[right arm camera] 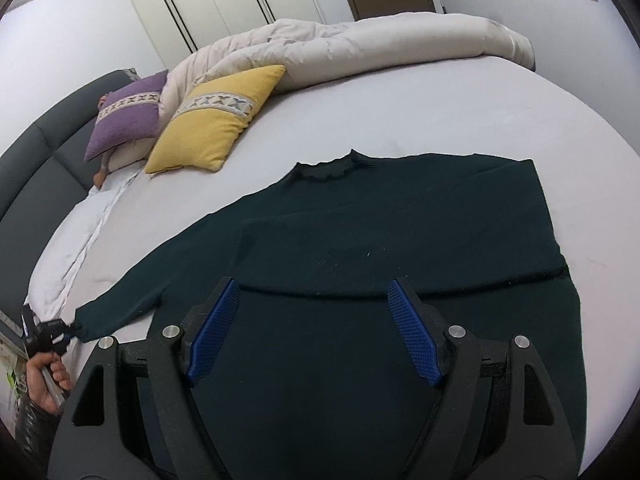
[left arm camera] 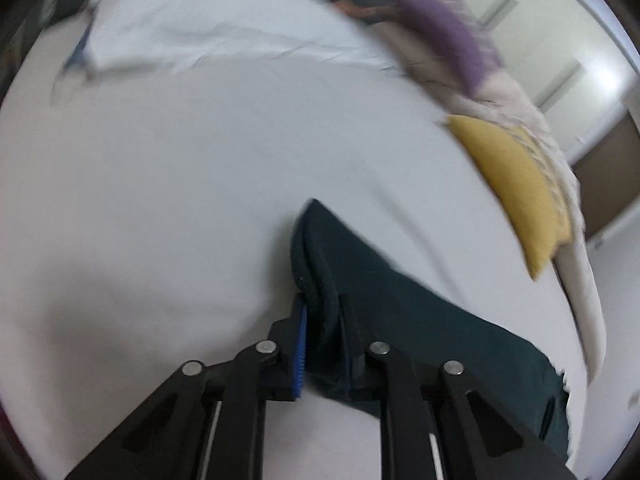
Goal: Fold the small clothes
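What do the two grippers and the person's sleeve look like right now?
Both the left gripper and the right gripper are matte black linkages with silver pivot pins and blue textured pads. The sleeve looks dark and glossy.

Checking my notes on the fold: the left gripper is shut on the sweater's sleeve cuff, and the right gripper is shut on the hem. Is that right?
Not quite. The left gripper is shut on the sweater's sleeve cuff, but the right gripper is open above the hem, gripping nothing, as the right wrist view shows.
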`<act>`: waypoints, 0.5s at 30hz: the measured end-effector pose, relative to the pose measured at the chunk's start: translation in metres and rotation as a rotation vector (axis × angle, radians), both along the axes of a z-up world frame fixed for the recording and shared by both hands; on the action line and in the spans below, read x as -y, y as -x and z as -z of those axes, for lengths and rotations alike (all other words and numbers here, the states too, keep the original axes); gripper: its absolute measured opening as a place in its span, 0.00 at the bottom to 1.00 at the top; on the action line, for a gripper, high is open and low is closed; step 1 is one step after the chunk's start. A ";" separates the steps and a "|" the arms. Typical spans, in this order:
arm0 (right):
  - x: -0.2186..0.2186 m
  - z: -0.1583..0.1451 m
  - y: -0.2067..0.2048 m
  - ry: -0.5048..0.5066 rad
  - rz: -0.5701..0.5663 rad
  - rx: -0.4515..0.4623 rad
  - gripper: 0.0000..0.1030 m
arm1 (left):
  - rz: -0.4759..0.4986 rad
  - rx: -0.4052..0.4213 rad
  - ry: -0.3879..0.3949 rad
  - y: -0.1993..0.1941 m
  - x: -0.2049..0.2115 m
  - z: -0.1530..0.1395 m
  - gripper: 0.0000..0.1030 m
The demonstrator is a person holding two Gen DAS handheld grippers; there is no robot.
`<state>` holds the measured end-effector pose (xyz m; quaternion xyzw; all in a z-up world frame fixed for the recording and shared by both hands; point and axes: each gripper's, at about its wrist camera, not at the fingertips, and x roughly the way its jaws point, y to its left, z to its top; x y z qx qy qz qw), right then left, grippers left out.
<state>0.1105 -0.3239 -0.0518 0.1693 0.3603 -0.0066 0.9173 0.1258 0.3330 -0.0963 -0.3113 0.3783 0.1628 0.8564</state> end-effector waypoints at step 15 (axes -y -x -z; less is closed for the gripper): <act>0.067 0.035 0.038 -0.144 0.062 -0.075 0.73 | 0.733 0.071 -0.103 -0.032 0.358 -0.013 0.23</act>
